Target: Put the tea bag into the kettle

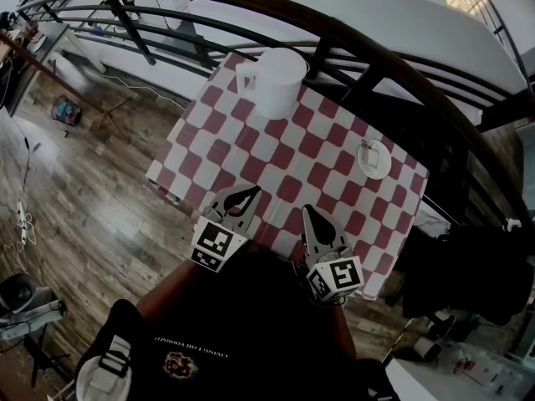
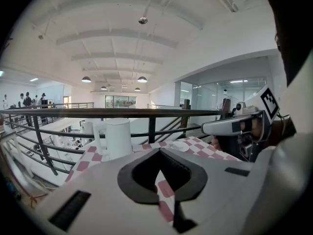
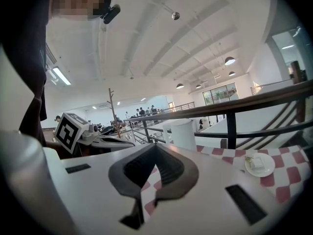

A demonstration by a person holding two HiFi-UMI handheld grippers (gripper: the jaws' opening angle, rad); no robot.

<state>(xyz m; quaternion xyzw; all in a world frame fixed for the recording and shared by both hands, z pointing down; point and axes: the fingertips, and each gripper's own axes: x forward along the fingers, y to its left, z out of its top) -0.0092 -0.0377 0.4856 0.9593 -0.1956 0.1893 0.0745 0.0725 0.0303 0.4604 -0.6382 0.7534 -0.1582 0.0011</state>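
Two grippers, the left gripper [image 2: 159,150] and the right gripper [image 3: 155,146], are sitting clenched on nothing. The tea bag [image 3: 253,159] is lying on a saucer [image 3: 264,171] ahead and rightward of the right gripper; the kettle [image 1: 280,86] is standing farther ahead. Advancing unopened is risking shoving the bag off.

I'm on an upper gallery of a big open office or lab hall. A dark metal railing [image 1: 334,40] runs past at twelve o'clock, over a wood-look floor [image 1: 92,215]. Pendant lamps [image 2: 86,79] hang from a white ribbed ceiling [image 2: 122,38], and there are glass-walled rooms [image 2: 220,94] at two o'clock.
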